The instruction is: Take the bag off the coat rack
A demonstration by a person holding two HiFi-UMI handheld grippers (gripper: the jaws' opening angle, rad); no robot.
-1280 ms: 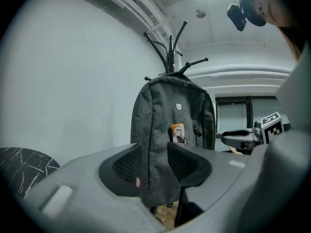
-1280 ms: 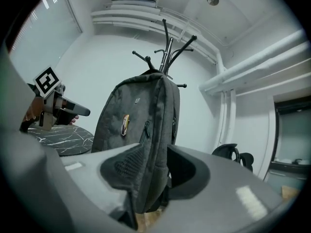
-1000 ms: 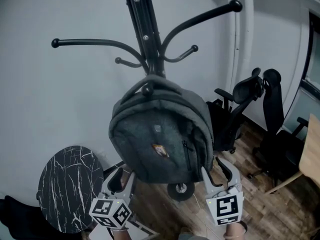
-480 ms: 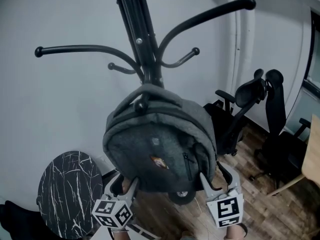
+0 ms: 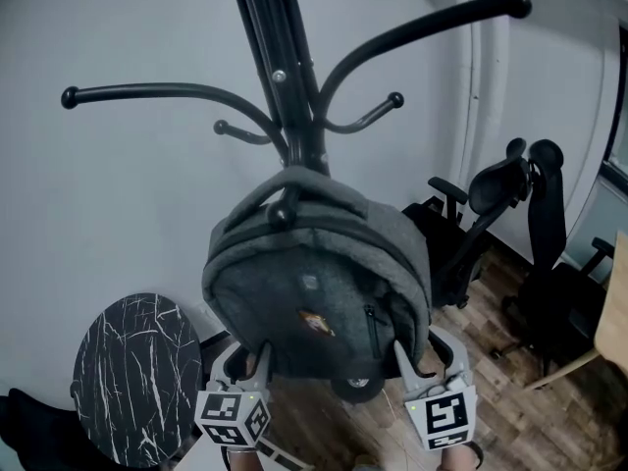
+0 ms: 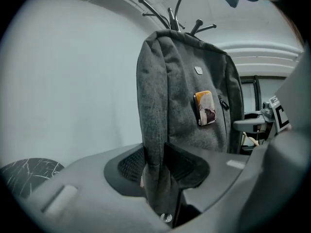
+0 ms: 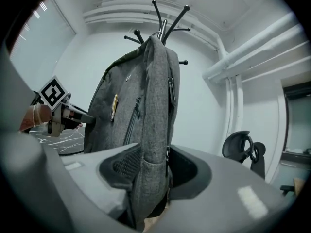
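A grey backpack hangs by its top handle from a hook of the black coat rack. My left gripper is at its lower left corner and my right gripper at its lower right corner. In the left gripper view the backpack's side edge is pinched between the pads of the left gripper. In the right gripper view the backpack's other edge sits squeezed in the right gripper. Both pairs of jaws have just been closing on the fabric.
A round black marble side table stands at the lower left by the white wall. Black office chairs and a wooden desk edge are to the right on the wood floor. Rack arms spread overhead.
Both grippers have moved in toward the backpack's lower corners, and their fingers now overlap its bottom edge. The backpack still hangs on the hook.
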